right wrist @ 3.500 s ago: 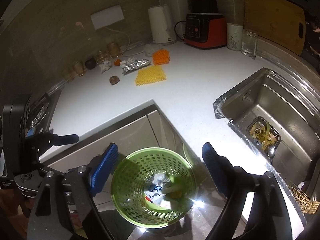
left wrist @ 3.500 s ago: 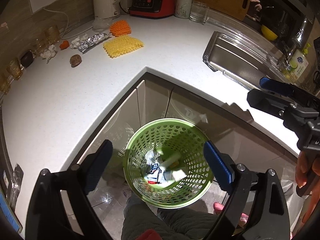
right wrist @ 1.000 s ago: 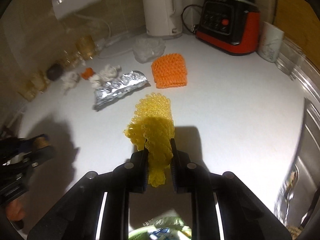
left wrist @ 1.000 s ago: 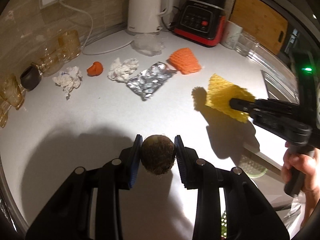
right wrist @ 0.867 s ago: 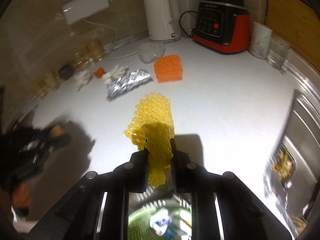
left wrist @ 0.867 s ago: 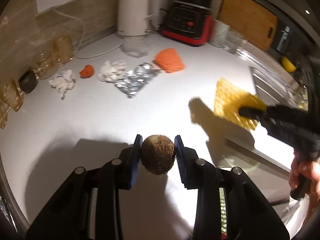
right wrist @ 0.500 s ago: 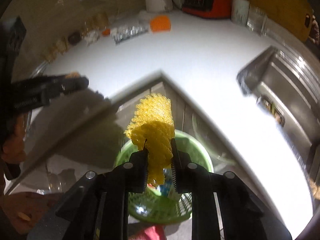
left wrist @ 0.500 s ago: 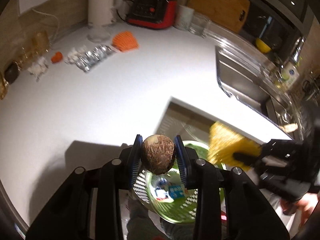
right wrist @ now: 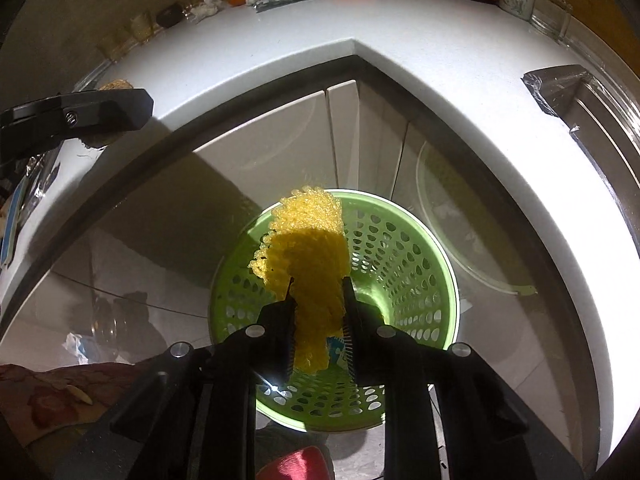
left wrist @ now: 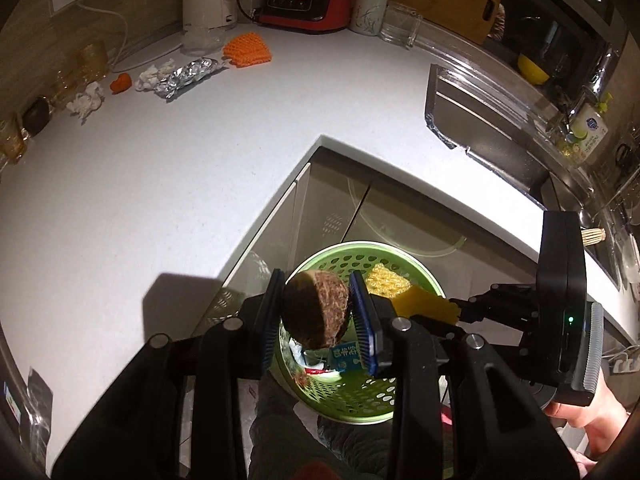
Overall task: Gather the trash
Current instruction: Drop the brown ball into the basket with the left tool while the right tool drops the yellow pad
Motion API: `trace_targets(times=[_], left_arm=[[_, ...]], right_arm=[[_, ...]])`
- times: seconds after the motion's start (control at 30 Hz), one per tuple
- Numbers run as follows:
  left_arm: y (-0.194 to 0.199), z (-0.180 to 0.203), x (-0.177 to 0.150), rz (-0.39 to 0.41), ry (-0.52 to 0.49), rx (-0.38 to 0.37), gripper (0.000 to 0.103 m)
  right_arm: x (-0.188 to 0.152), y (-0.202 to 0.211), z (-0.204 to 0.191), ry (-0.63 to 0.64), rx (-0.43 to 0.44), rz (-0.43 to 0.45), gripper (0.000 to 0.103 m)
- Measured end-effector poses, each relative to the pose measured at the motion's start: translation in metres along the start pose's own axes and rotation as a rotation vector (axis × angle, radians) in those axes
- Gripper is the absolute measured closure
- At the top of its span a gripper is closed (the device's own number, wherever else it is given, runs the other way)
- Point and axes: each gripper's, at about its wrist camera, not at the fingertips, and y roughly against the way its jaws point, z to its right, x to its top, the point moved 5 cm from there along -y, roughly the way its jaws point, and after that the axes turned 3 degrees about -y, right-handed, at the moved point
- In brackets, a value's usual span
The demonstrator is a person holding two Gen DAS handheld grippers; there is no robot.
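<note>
Left gripper [left wrist: 316, 312] pinches a rough brown round husk [left wrist: 316, 310] above the perforated green basket [left wrist: 356, 398]. Right gripper [right wrist: 318, 308], jaws just opening, still has the yellow foam net [right wrist: 310, 252] between its pads over the basket's round rim, below the white countertop [left wrist: 160, 184] corner edge.

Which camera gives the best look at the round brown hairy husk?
The left wrist view: the round brown hairy husk sits centred between the left tongs. The right wrist view shows only a sliver of it behind those tongs.
</note>
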Motion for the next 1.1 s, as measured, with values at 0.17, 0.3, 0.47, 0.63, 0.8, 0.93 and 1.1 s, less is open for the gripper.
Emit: trace_targets(times=[0.17, 0.3, 0.47, 0.63, 0.8, 0.93, 1.1], left_arm=[[-0.002, 0.001, -0.009, -0.009, 0.032, 0.002, 0.07], [-0.003, 0.003, -0.015, -0.016, 0.029, 0.007, 0.07], [-0.009, 0.009, -0.019, -0.031, 0.026, -0.002, 0.07], [-0.018, 0.019, -0.022, -0.053, 0.0, -0.013, 0.07], [-0.029, 0.033, -0.026, -0.083, -0.033, -0.048, 0.07], [-0.039, 0.05, -0.032, -0.123, -0.061, -0.104, 0.07], [-0.045, 0.068, -0.034, -0.142, -0.096, -0.109, 0.026]], right_arm=[[-0.01, -0.018, 0.005, 0.028, -0.033, -0.051, 0.043], [-0.013, -0.02, 0.006, 0.036, -0.046, -0.066, 0.035], [-0.012, 0.003, 0.01, 0.037, -0.068, -0.017, 0.022], [-0.009, 0.03, 0.015, 0.035, -0.084, 0.03, 0.016], [-0.009, 0.066, 0.025, 0.011, -0.102, 0.097, 0.012], [-0.011, 0.102, 0.041, -0.018, -0.144, 0.161, 0.01], [-0.013, 0.119, 0.062, -0.062, -0.176, 0.198, 0.009]])
